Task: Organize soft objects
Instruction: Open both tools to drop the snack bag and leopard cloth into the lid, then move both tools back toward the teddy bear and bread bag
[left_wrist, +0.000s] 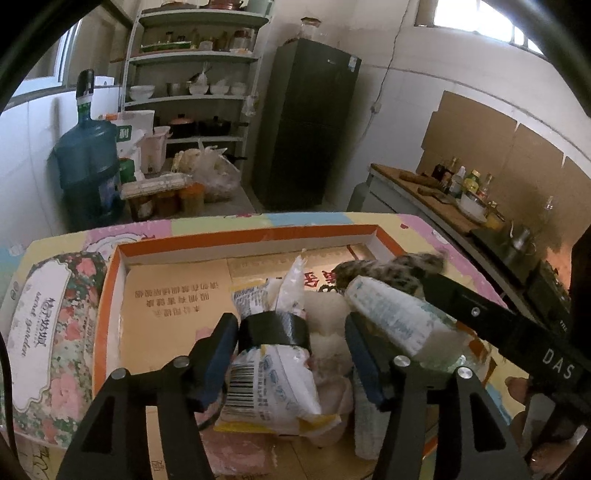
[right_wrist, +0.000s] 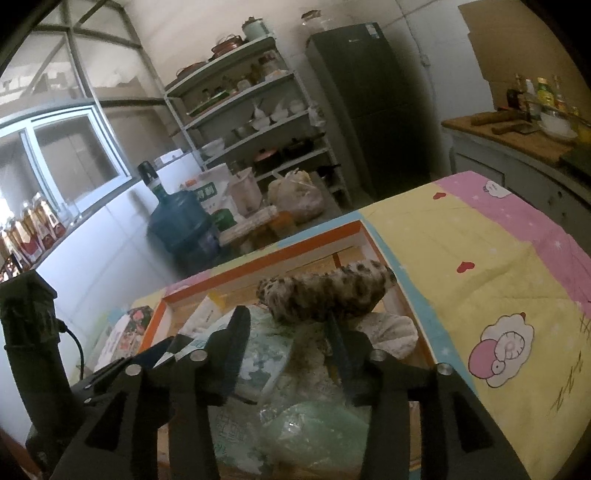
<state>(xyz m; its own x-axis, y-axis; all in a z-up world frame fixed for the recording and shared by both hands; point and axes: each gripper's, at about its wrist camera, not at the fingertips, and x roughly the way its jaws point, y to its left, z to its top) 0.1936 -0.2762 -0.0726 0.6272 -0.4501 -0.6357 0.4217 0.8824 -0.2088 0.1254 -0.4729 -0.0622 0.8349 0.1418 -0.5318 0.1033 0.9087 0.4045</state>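
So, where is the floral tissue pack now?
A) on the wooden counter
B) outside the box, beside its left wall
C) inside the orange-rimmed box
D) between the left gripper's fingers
B: the floral tissue pack lies on the cloth outside the orange-rimmed box, against its left wall.

A leopard-print plush roll (right_wrist: 325, 297) lies across the top of a heap of soft packets in an orange-rimmed cardboard box (left_wrist: 236, 236); a white plastic-wrapped pack (left_wrist: 273, 380) bound with black tape lies below.

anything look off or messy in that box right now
The soft packs in the cardboard box lie heaped at angles, not in rows. The leopard-print plush sits tilted on top of the pile, and the floral tissue pack lies outside the box's left wall.
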